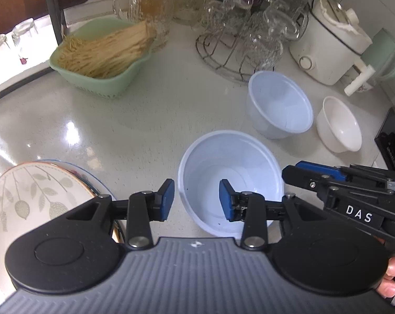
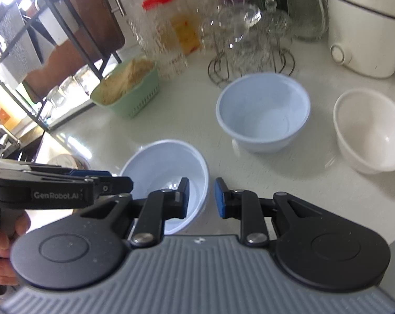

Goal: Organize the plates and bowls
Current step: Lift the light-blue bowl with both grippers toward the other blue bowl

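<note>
Left wrist view: left gripper (image 1: 197, 200) poised with jaws apart, nothing between them, straddling the near-left rim of a smooth pale-blue plastic bowl (image 1: 231, 180). Blue rubbery pads (image 1: 168, 200) matte, on black linkage arms. Second pale-blue bowl (image 1: 280, 104) further back on the glossy speckled counter (image 1: 106, 130), apart from the first; small white glazed bowl (image 1: 338, 124) just to its right. At lower left, a stack of round plates (image 1: 30, 196), cream top with grey leaf pattern and orange rim. Ribbed mint-green basket (image 1: 98, 60) heaped with dry noodles, wire rack of clear glasses (image 1: 249, 41), white cooker (image 1: 333, 44) behind. Right gripper (image 1: 297, 172) entering from the right beside the bowl, seen edge-on, opening not discernible here.

Right wrist view: right gripper (image 2: 202, 197) with a narrow empty gap, straddling the right rim of the near blue bowl (image 2: 166, 172). Left gripper (image 2: 119, 180) edge-on at the bowl's left. Far blue bowl (image 2: 263, 110) and white bowl (image 2: 370, 130) upright, well apart.
</note>
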A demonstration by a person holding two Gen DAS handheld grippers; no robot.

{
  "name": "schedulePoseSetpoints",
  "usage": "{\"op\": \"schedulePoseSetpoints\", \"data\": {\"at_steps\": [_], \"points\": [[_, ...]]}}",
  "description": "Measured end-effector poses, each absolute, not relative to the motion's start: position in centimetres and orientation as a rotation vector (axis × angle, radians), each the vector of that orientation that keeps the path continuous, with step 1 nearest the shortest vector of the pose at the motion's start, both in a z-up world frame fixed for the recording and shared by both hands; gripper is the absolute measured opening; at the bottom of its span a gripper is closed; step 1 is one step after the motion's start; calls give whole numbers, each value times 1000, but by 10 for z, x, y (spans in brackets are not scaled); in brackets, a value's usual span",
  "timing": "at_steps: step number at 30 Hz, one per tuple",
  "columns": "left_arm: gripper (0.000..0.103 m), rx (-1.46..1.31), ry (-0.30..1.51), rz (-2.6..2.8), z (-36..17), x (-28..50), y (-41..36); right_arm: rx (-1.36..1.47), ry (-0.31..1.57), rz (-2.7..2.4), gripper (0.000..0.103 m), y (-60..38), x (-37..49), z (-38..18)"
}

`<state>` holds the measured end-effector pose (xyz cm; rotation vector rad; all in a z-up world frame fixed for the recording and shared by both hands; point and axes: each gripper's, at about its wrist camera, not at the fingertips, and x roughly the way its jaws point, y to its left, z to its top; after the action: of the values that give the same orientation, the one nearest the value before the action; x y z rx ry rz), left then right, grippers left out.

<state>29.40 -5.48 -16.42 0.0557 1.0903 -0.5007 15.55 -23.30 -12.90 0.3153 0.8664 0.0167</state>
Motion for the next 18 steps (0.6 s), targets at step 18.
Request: {"op": "schedulePoseSetpoints", "data": {"at_steps": [18], "points": [[43,-7,888,-560,-70,271,-64,291,618,-36,25,-248,135,-36]]}}
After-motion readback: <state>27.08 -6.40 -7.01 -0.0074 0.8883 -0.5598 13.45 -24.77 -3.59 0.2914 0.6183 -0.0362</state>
